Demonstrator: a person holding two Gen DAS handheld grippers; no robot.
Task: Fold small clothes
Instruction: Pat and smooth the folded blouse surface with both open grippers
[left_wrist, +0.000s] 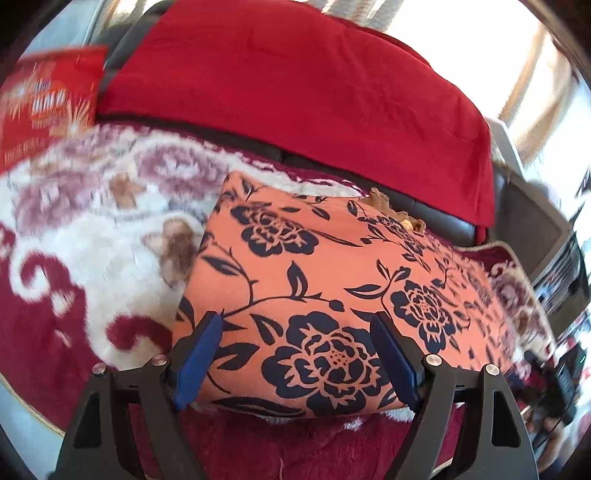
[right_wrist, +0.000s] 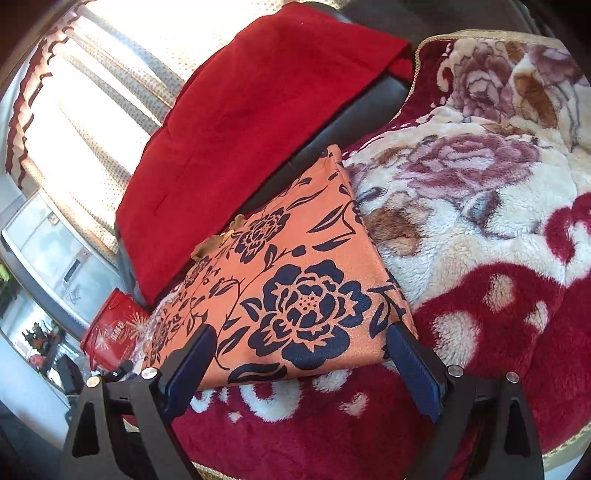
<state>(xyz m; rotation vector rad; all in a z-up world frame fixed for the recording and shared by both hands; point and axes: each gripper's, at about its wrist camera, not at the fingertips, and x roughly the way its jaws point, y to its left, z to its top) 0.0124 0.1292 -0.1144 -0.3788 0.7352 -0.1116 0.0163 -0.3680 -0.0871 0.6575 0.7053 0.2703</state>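
Note:
An orange garment with dark blue flower print (left_wrist: 332, 280) lies folded flat on a fluffy red and white floral blanket (left_wrist: 92, 236). It also shows in the right wrist view (right_wrist: 288, 291). My left gripper (left_wrist: 299, 325) is open, its blue pads spread over the garment's near left edge. My right gripper (right_wrist: 301, 343) is open over the garment's near right corner. Neither holds anything. A small tan trim piece (left_wrist: 380, 197) shows at the garment's far edge.
A red cloth (left_wrist: 295, 92) drapes over a dark sofa back behind the blanket (right_wrist: 480, 229). A red printed bag (left_wrist: 48, 103) stands at the far left, and also shows in the right wrist view (right_wrist: 110, 332). Bright curtains (right_wrist: 92, 110) hang behind.

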